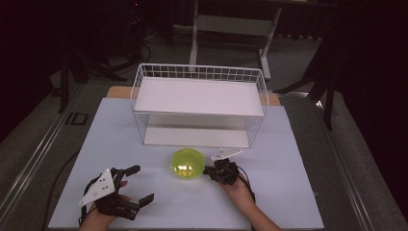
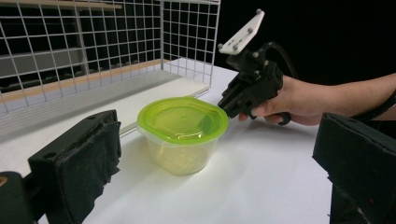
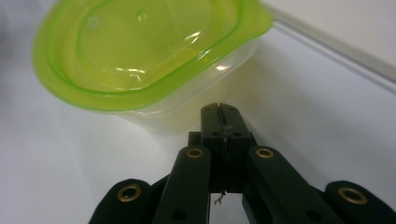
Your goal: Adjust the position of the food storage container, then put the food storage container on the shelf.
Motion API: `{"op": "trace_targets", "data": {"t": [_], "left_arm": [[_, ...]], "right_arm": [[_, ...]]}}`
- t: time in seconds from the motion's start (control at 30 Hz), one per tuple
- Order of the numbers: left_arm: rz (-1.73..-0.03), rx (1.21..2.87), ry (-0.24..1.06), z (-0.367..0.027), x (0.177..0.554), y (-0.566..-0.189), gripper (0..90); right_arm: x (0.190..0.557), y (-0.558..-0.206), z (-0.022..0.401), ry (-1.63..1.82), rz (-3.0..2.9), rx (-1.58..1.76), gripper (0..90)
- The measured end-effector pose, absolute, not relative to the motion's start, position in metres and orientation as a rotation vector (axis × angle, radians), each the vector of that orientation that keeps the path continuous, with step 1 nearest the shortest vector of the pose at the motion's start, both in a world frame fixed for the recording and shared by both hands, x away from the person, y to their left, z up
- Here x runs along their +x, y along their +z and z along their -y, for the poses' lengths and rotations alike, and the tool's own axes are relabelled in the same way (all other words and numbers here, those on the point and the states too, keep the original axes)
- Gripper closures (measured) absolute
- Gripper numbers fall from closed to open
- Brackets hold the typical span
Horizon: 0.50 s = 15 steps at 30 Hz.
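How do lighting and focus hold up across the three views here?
High view: table evenly lit, surroundings dark, green-lidded container slightly soft. Left gripper view: container sharp, its own tongs' pads near and blurred. Right gripper view: glare streaks on the lid, closed right tongs fairly sharp, a soft shadow under the container.

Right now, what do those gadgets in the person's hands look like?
Both are black hand-held tongs. The left tongs have two thick jaws faced with black padding, a white three-cornered plate on top and a dark trailing cable. The right tongs have slim black linkage arms with brass-coloured rivets and their own white plate. Both forearms are bare.
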<state>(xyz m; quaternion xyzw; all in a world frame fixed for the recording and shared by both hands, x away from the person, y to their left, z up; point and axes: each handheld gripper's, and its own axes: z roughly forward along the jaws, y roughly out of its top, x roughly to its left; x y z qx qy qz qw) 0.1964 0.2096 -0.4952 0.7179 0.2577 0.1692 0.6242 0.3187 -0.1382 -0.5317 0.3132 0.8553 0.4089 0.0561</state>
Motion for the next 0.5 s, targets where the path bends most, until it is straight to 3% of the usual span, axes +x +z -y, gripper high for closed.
{"op": "trace_targets", "data": {"t": [0.2, 0.23, 0.27, 0.37, 0.5], "left_arm": [[-0.613, 1.645, 0.374, -0.210, 0.198, -0.495, 1.8], [-0.613, 1.645, 0.374, -0.210, 0.198, -0.495, 1.8], [-0.615, 1.654, 0.380, -0.209, 0.198, -0.495, 1.8], [-0.621, 1.676, 0.386, -0.208, 0.199, -0.492, 1.8], [-0.630, 1.663, 0.386, -0.206, 0.199, -0.485, 1.8]], "right_arm": [[0.308, -0.513, 0.157, 1.265, -2.509, 0.929, 60.7], [0.308, -0.513, 0.157, 1.265, -2.509, 0.929, 60.7], [0.301, -0.505, 0.163, 1.301, -2.482, 0.926, 48.9], [0.291, -0.497, 0.169, 1.357, -2.457, 0.877, 27.5], [0.278, -0.485, 0.176, 1.414, -2.419, 0.825, 20.2]]}}
